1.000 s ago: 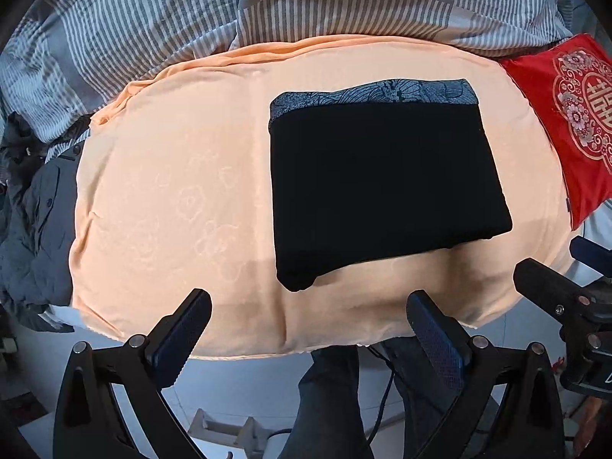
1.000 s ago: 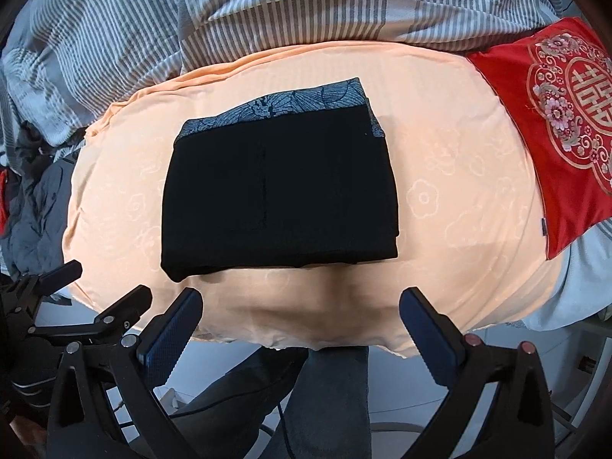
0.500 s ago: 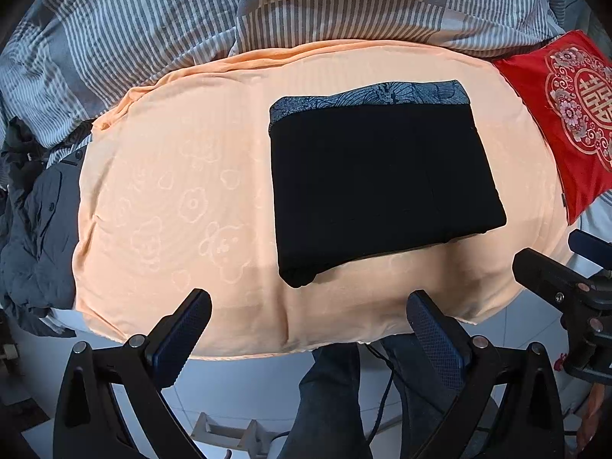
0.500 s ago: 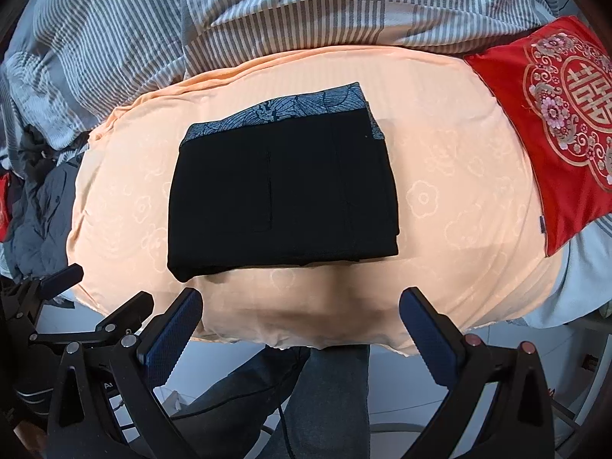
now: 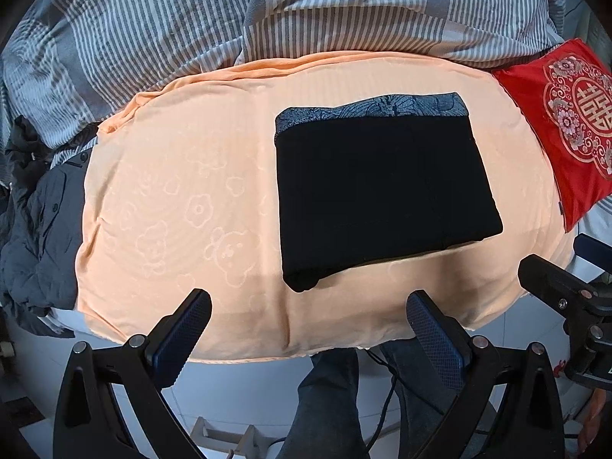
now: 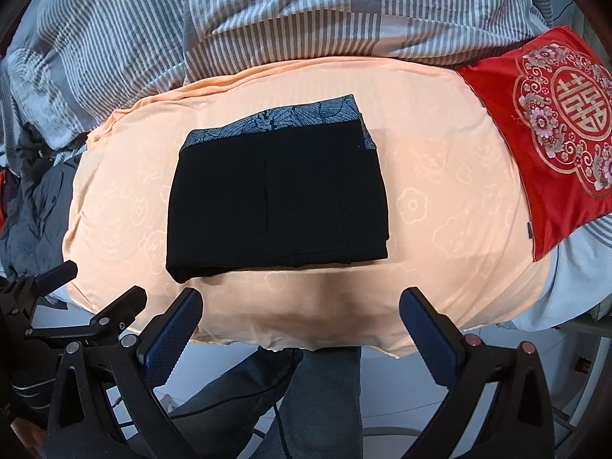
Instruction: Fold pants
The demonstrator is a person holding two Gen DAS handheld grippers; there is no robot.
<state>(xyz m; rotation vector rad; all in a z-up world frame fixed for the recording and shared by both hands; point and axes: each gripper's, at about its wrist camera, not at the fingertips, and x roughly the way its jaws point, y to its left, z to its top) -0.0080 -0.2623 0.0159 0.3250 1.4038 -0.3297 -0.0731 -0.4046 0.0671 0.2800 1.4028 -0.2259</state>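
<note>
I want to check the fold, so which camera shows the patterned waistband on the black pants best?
The right wrist view: the waistband shows along the top and wraps down the right side of the pants. The left wrist view shows the waistband only as a top strip, with the pants off-centre.

We are looking at a peach blanket (image 5: 183,206) lying spread over the near edge of the bed, its weave showing faint flowers and bears. Behind it, a grey-and-white striped duvet (image 5: 344,4) is bunching up in folds. A red cushion (image 6: 550,145) with gold and pink embroidery is resting at the right, overlapping the blanket's edge. At the left, a dark grey garment (image 5: 38,229) is lying crumpled beside the blanket. Below the bed, pale floor tiles (image 5: 244,390) are showing.
</note>
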